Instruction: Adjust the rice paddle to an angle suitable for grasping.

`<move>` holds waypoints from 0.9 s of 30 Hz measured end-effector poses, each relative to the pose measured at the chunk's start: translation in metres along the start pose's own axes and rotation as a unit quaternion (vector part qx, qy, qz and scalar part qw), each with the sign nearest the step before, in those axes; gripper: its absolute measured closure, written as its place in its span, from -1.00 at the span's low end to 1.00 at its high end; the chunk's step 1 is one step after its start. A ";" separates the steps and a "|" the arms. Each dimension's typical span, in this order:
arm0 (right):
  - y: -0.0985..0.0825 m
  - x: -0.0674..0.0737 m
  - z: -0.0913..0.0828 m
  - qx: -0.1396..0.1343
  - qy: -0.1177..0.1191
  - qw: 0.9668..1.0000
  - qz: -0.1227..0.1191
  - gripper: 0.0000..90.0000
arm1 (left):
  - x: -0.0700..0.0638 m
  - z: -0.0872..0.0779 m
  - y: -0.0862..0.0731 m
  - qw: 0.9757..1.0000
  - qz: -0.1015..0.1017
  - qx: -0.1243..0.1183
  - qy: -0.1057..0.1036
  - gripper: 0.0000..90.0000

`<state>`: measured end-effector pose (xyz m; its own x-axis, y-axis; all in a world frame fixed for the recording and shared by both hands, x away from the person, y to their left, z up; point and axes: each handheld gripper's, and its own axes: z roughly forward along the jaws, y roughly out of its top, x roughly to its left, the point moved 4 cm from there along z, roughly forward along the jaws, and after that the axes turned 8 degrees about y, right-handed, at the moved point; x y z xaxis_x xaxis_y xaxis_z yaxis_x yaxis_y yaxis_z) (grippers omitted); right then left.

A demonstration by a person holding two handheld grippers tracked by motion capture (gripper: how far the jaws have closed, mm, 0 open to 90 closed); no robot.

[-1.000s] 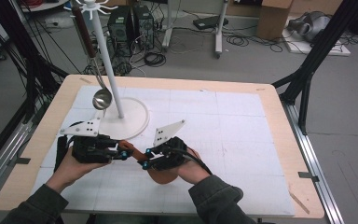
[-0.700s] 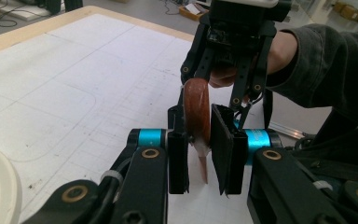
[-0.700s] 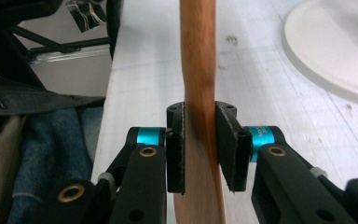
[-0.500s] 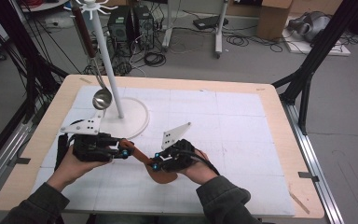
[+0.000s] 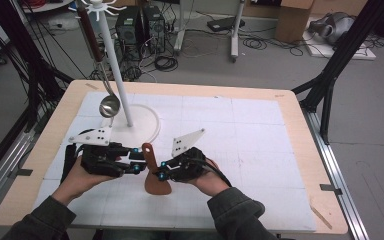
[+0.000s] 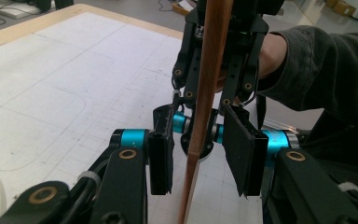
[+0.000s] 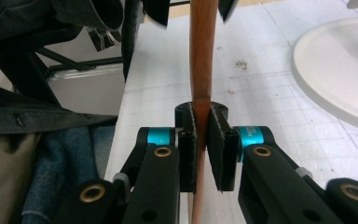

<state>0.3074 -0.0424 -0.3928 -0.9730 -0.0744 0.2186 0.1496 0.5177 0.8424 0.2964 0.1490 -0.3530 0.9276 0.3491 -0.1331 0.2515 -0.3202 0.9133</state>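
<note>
Step in hand: a hand-over of the wooden spatula [image 5: 156, 175] from the left gripper [image 5: 139, 163] to the right gripper [image 5: 161, 171] — by my reading the right has taken the hold and the left is letting go.
Right gripper: its jaws are clamped on the spatula's thin handle, both pads pressed flat to the wood in the right gripper view [image 7: 202, 154].
Left gripper: its jaws have just been opening; in the left gripper view [image 6: 200, 156] the handle stands between the two pads with a gap on each side, so it has hold of nothing.
Spatula: taking the white round base [image 5: 147, 125] of the rack pole [image 5: 115, 65] as landmark, it stands just in front of that base, toward the person, handle end up and broad blade down on the white mat [image 5: 260, 150].
Other things: a metal ladle [image 5: 109, 102] hangs on the rack, above the base's left edge.
Next move: judged from here, the left gripper needs to back off sideways, away from the base, without brushing the handle — then the right can lift the spatula toward a hook above the base.
Risk: a narrow grip on smooth wood; the blade may swing.
</note>
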 end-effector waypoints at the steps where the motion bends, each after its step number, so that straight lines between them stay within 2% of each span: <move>1: 0.001 0.000 0.001 0.000 0.002 1.000 0.000 0.86 | -0.001 0.001 0.000 1.000 0.002 0.003 -0.001 0.41; 10: 0.006 0.000 0.010 0.002 0.007 1.000 -0.010 0.86 | -0.001 0.004 0.000 1.000 0.007 0.012 -0.001 0.50; 15: 0.007 0.000 0.012 0.001 0.008 1.000 -0.010 0.86 | -0.003 0.004 0.000 1.000 0.015 0.013 -0.003 0.73; 18: 0.007 0.000 0.011 -0.001 0.009 1.000 -0.007 0.85 | -0.003 0.004 0.001 1.000 0.014 0.010 -0.005 0.76; 24: 0.007 0.000 0.008 -0.009 0.007 1.000 -0.008 0.73 | -0.001 0.000 0.004 1.000 0.015 0.000 0.004 0.83; 27: 0.007 -0.001 0.005 -0.015 0.000 1.000 0.002 0.54 | 0.001 -0.003 0.007 1.000 0.014 -0.007 0.009 0.83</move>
<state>0.3086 -0.0348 -0.3894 -0.9725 -0.0722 0.2213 0.1581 0.4929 0.8556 0.2986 0.1497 -0.3456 0.9288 0.3566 -0.1004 0.2219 -0.3183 0.9217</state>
